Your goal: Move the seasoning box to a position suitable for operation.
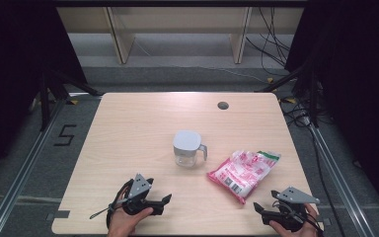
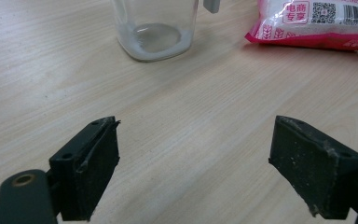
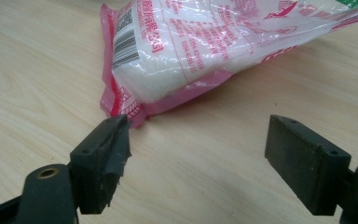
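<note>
A clear glass jar with a grey lid and side handle stands near the table's middle; its base shows ahead of the left jaws. A pink-and-white plastic bag of white grains lies to its right, and its barcode corner lies close in front of the right jaws. My left gripper rests near the front edge, left of centre, open with bare wood between its jaws. My right gripper sits at the front right, open and empty, just short of the bag.
The light wooden table has a round grey cable port at the back. Metal rails run along both sides on the floor, with cables at the right and wooden furniture legs behind the table.
</note>
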A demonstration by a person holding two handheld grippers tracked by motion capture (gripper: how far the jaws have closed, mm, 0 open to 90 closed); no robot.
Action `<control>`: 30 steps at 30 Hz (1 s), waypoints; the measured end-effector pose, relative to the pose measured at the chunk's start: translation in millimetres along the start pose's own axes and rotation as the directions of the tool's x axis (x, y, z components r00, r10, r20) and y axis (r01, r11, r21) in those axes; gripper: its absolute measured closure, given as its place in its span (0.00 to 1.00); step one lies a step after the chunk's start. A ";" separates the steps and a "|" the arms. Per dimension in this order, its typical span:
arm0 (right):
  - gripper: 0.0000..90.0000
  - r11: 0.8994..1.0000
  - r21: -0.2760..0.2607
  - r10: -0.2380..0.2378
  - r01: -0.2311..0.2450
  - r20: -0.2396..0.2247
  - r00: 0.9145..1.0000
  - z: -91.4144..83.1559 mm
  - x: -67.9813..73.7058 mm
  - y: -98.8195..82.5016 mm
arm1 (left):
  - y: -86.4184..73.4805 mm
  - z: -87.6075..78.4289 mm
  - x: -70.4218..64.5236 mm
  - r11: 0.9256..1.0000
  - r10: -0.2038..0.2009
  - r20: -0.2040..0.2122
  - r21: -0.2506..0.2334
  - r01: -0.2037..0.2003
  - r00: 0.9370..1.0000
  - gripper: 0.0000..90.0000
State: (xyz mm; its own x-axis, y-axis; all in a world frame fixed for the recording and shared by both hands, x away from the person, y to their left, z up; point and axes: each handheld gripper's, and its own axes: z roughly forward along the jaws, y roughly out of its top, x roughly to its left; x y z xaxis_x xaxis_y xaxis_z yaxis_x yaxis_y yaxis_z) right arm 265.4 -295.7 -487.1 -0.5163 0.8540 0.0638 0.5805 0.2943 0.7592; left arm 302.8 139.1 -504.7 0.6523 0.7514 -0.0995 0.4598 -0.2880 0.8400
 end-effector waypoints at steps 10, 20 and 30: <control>0.27 1.000 -0.004 -0.019 0.019 -0.013 1.000 0.3 0.6 0.7 | 1.3 1.6 -4.4 1.000 0.005 0.013 -0.015 -0.004 1.000 0.18; 0.27 1.000 0.021 0.021 -0.021 -0.007 1.000 -0.3 2.7 -0.7 | 7.8 8.5 -14.1 0.999 0.040 0.052 -0.015 -0.039 0.998 0.29; 0.27 1.000 0.011 -0.006 0.007 -0.021 1.000 2.7 0.9 -0.8 | 19.1 33.1 -23.2 0.982 0.189 0.086 -0.041 -0.186 0.978 0.68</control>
State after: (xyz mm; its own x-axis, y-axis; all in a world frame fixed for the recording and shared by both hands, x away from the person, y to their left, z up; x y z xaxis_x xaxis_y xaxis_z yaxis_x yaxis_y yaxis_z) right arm 266.2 -294.0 -489.5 -0.5334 0.8428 0.0727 0.5840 0.3047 0.7524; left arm 316.4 96.5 -504.0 0.7767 0.6297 0.0162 0.3050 -0.3985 0.8650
